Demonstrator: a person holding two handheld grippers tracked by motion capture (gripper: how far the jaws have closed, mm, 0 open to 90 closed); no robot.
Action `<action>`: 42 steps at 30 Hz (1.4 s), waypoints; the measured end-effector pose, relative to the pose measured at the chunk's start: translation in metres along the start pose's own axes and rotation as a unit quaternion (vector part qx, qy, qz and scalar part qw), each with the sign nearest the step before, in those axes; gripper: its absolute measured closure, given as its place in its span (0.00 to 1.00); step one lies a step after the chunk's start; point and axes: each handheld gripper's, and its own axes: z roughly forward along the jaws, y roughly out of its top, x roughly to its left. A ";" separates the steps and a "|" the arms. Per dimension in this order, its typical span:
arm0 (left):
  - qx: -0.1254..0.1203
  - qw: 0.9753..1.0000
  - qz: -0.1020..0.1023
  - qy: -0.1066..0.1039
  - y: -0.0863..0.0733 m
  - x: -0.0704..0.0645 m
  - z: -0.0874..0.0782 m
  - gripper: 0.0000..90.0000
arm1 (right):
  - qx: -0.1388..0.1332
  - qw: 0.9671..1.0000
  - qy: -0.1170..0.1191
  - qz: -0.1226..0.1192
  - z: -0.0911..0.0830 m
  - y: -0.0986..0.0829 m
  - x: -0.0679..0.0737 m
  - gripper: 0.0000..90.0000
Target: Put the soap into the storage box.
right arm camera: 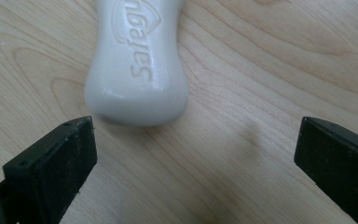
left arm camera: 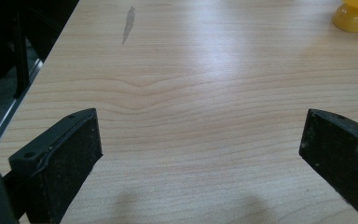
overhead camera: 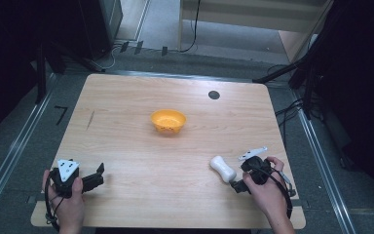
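A white bar of soap with raised lettering lies on the wooden table at the front right. Just behind its near end sits my right gripper, open; in the right gripper view the soap lies ahead of the jaws and left of centre, untouched. An orange bowl stands at the table's middle. My left gripper rests open at the front left with bare wood between its jaws, and a yellow edge of the bowl shows at the top right of the left gripper view.
A dark round mark sits on the table at the far right, and a thin dark streak at the far left. Metal rails and cables run along both sides on the floor.
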 end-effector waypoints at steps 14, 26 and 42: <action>0.003 1.000 -0.002 -0.003 0.000 0.001 0.000 0.00 | -0.005 1.000 0.015 0.007 0.006 0.020 0.012 0.00; 0.002 1.000 -0.004 -0.005 0.000 0.001 0.000 0.00 | 0.006 1.000 0.017 0.011 0.014 0.033 0.018 0.00; 0.002 1.000 -0.005 -0.007 0.000 0.001 0.001 0.00 | 0.000 1.000 0.007 0.015 0.021 0.042 0.025 0.19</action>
